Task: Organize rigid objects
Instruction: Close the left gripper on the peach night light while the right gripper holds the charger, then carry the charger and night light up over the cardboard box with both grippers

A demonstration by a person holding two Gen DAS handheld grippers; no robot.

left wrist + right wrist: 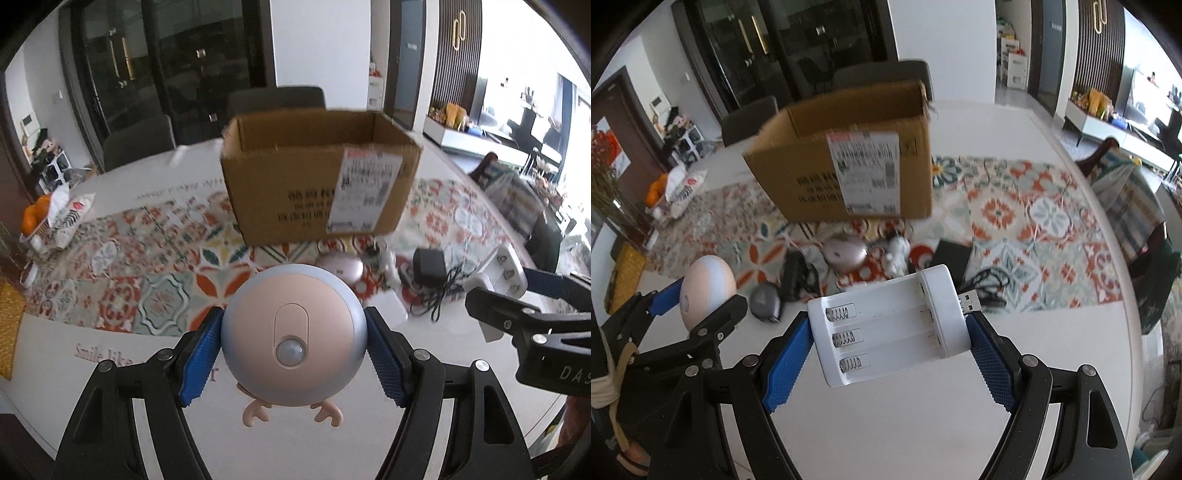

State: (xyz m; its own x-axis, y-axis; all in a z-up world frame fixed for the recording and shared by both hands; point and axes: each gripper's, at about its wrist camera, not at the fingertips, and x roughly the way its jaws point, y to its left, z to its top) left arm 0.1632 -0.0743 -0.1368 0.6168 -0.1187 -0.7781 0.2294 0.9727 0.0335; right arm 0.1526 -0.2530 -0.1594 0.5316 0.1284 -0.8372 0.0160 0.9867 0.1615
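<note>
A: Left wrist view first. What is nearest?

B: The left gripper, its blue pads clamped on either side of a round night light, pink face with a blue rim and small antlers at its lower edge. It is held up off the white table.

A: And the other view?

B: In the right wrist view the right gripper is clamped on a white battery charger, three empty slots facing up, a USB plug sticking out at its far right end. It is also held clear of the table.

A: What lies beyond them?

B: On the patterned table mat, toward the middle of the table, a cluster: a pink mouse, a small white figurine, a black adapter with a tangled cable, a grey tape measure just at the mat's near edge, and a flat black box.

A: Farther still?

B: An open cardboard box stands on the mat behind the cluster, with a white shipping label on its near side. At the far left edge of the table are oranges beside a white bag. Dark chairs stand past the far edge.
</note>
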